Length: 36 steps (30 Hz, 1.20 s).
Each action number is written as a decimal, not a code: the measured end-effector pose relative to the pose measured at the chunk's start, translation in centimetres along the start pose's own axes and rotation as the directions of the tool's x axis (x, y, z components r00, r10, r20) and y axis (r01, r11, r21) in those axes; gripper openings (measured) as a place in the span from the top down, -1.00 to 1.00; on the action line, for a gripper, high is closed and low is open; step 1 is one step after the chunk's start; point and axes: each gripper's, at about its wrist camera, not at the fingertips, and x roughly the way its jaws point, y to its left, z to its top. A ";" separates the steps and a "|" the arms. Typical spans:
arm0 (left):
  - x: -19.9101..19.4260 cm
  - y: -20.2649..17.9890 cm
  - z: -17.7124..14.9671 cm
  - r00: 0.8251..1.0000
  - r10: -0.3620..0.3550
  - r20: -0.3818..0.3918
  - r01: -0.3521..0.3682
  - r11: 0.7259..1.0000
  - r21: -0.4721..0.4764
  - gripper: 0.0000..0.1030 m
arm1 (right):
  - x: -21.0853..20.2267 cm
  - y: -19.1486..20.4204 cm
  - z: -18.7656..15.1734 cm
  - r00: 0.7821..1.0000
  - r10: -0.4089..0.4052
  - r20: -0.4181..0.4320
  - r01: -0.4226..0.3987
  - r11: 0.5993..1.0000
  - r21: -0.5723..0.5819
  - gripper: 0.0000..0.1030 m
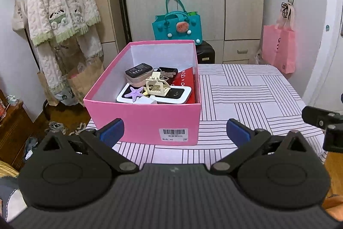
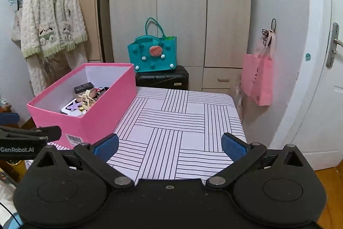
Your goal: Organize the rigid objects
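Inside the pink box (image 1: 142, 121), a red packet (image 1: 186, 83) half buried under a white device (image 1: 178, 96), a cream hair clip (image 1: 157, 85) and a purple starfish (image 1: 135, 93), with the keys (image 1: 166, 74) behind too tangled to count; from the right wrist view, most of that pile hidden behind the box wall (image 2: 103, 108). Barcode label (image 1: 174, 134) print too small to read. Right gripper (image 1: 325, 121) cut off by the picture's edge in the left wrist view, so its jaw spacing not readable there; likewise the left gripper (image 2: 30, 138) at the edge of the right wrist view.
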 end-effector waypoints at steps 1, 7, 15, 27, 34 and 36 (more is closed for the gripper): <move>0.0 0.0 -0.2 1.000 0.000 0.009 0.000 1.000 -0.002 -1.00 | 0.0 -0.2 -0.1 1.000 -0.005 0.013 0.005 1.000 0.007 -1.00; 0.4 -0.3 -1.1 0.998 0.011 0.055 -0.011 1.000 0.004 -1.00 | 0.7 0.1 -1.2 0.996 -0.048 0.071 0.048 0.999 -0.008 -1.00; 1.1 -0.5 -1.6 0.998 0.012 0.065 -0.012 1.000 0.003 -1.00 | 1.4 -0.1 -1.6 0.996 -0.028 0.081 0.027 1.000 0.016 -1.00; 0.9 -0.8 -1.6 0.997 0.026 0.070 -0.027 1.000 0.011 -1.00 | 1.2 -0.1 -1.6 0.995 -0.051 0.091 0.049 0.998 0.031 -1.00; 0.8 -0.8 -1.8 0.998 0.017 0.063 -0.017 1.000 -0.003 -1.00 | 1.2 -0.2 -1.8 0.995 -0.054 0.085 0.052 0.998 0.026 -1.00; 0.8 -0.6 -1.8 0.999 -0.001 0.053 0.001 1.000 -0.011 -1.00 | 1.1 -0.1 -1.8 0.995 -0.057 0.083 0.056 0.998 0.023 -1.00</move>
